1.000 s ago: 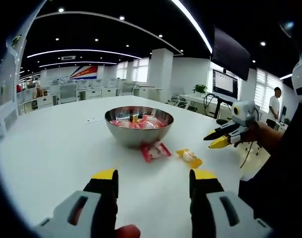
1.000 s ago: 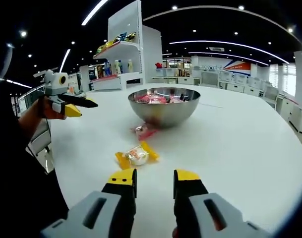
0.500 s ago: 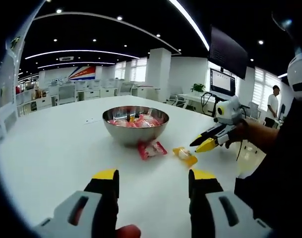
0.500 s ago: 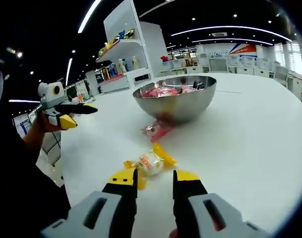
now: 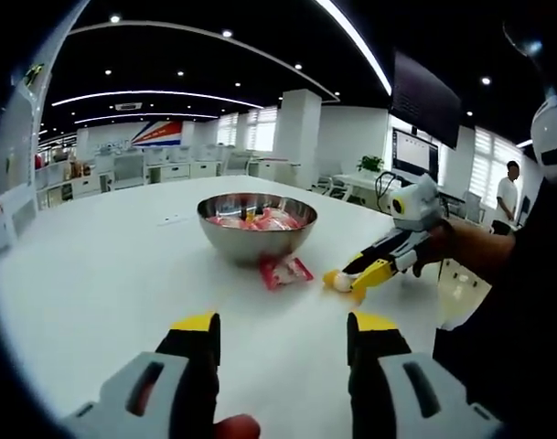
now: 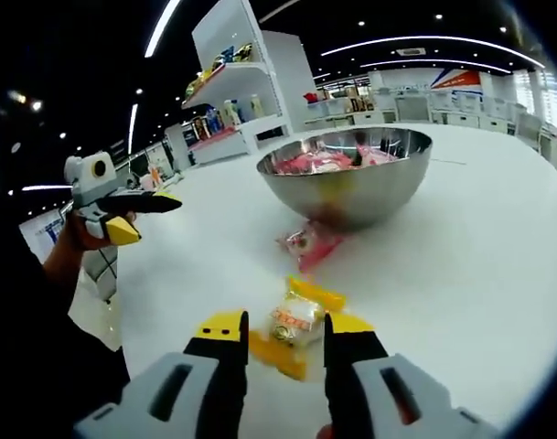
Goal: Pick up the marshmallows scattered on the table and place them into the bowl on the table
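Note:
A steel bowl [image 5: 255, 229] [image 6: 349, 183] holding several red-wrapped marshmallows stands on the white table [image 5: 86, 274] [image 6: 498, 265]. A red-wrapped marshmallow [image 5: 285, 271] [image 6: 307, 245] lies just in front of the bowl. Beside it lies a yellow-wrapped marshmallow [image 5: 338, 283] [image 6: 294, 318]. My right gripper [image 6: 284, 327] [image 5: 348, 280] is open, down at the table, with its jaws on either side of that yellow one. My left gripper [image 5: 283, 329] [image 6: 143, 218] hangs open and empty above the table, some way back from the bowl.
The table's edge runs near the hand holding the left gripper [image 6: 104, 302]. Shelves with goods [image 6: 225, 110] stand behind the table. A person [image 5: 508, 190] stands far off by the windows, beside a desk with a monitor [image 5: 415, 151].
My right gripper has moved forward and down until the yellow marshmallow sits between its jaws. The left gripper has hardly moved.

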### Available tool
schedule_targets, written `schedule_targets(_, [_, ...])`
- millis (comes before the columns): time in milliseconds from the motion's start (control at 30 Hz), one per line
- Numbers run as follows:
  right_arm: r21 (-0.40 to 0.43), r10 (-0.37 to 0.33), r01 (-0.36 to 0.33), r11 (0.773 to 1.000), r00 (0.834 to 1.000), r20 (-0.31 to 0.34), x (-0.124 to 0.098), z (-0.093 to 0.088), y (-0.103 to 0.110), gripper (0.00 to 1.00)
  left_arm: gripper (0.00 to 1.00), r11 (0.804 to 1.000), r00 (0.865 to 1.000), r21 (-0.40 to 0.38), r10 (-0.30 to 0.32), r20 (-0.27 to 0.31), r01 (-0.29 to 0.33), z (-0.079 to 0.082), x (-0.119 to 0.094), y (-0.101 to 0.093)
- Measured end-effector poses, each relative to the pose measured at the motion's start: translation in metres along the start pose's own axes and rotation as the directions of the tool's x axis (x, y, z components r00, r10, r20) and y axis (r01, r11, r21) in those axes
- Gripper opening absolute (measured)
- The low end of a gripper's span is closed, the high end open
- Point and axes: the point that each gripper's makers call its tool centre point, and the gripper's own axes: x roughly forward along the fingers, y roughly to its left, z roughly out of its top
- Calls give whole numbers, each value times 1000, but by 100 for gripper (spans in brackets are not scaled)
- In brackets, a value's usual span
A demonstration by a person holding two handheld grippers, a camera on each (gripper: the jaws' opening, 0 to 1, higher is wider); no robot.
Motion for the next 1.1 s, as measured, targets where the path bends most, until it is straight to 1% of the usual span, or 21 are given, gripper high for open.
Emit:
schedule_targets(100, [-54, 1, -1, 999, 1000, -10, 5, 3, 5, 35, 56, 1000, 1000, -5, 6, -3, -6, -2, -1, 2])
schedule_targets(233, [-136, -13, 8, 991, 999, -29, 15, 2, 11, 35, 55, 1000, 1000, -10, 14, -1, -14, -3, -4, 4])
schedule_targets(333, [-168, -23, 17, 986, 999, -38, 18, 0, 11, 35, 55, 1000, 1000, -11, 18, 1, -18, -3, -6, 6])
schedule_targets(467, [-187, -33, 22, 982, 998, -56, 22, -7, 7, 31, 55, 1000, 1000, -14, 22, 3, -22, -3, -7, 8])
schedule_targets(567, [-179, -35, 27, 983, 999, -39, 21, -6, 5, 29, 55, 999, 1000, -19, 26, 1, -26, -5, -8, 10])
schedule_targets(700, [-200, -45, 38, 979, 999, -30, 21, -5, 2, 25, 55, 999, 1000, -23, 25, -3, -25, -7, -7, 9])
schedule_targets(900, [-217, -54, 49, 975, 998, -16, 20, -4, 0, 23, 54, 999, 1000, -21, 25, 1, -25, -5, -7, 8])
schedule_targets(1100, [-217, -55, 51, 975, 998, -12, 18, -5, 0, 23, 54, 1000, 1000, -19, 24, -4, -24, -6, -7, 6])
